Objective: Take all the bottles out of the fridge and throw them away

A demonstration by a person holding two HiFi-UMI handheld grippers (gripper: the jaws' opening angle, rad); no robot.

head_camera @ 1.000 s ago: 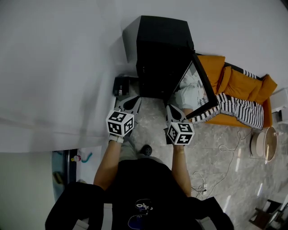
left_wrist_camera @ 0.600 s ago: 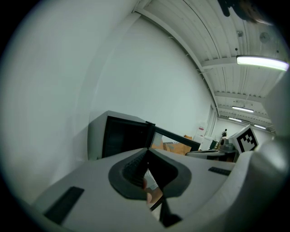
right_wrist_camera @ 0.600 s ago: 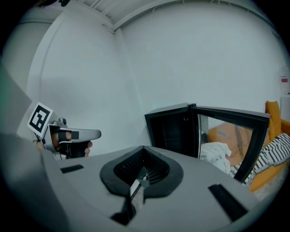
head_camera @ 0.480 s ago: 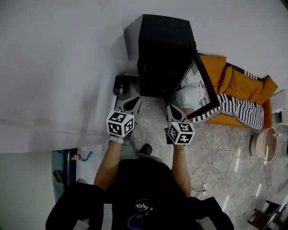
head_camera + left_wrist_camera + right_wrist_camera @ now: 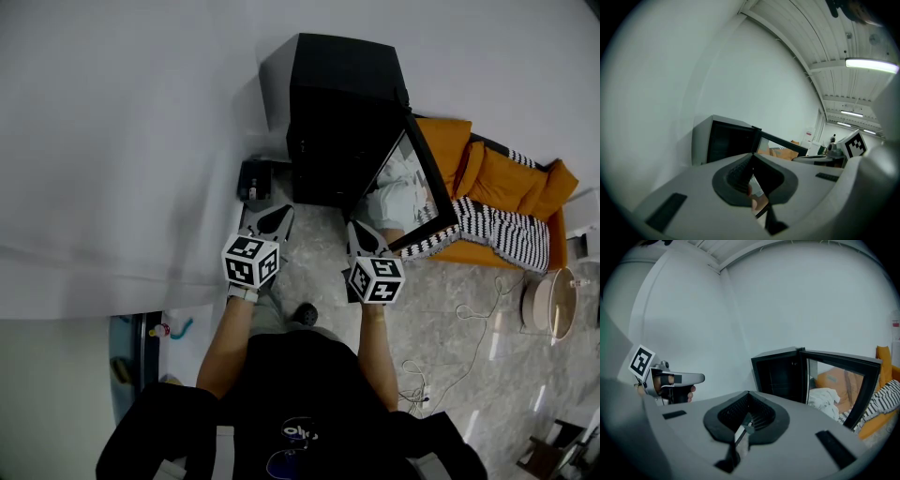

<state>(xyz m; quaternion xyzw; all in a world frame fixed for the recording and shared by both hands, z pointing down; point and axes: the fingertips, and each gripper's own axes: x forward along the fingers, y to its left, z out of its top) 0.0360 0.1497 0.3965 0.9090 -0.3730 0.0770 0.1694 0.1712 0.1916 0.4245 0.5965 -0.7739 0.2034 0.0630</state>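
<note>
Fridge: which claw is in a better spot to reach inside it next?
Right, probably. The right claw sits straight before the open front of the fridge; the left claw is off toward its left edge.

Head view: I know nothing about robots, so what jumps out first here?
A black fridge stands against the white wall, its glass door swung open. Just before it, the left gripper and right gripper, both shut, carry black-and-white marker cubes; orange cushions lie at right.

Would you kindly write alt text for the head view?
Seen from above, a person aims the left gripper and right gripper, both shut and empty, at a small black fridge with its glass door open. Orange cushions lie beyond.
</note>
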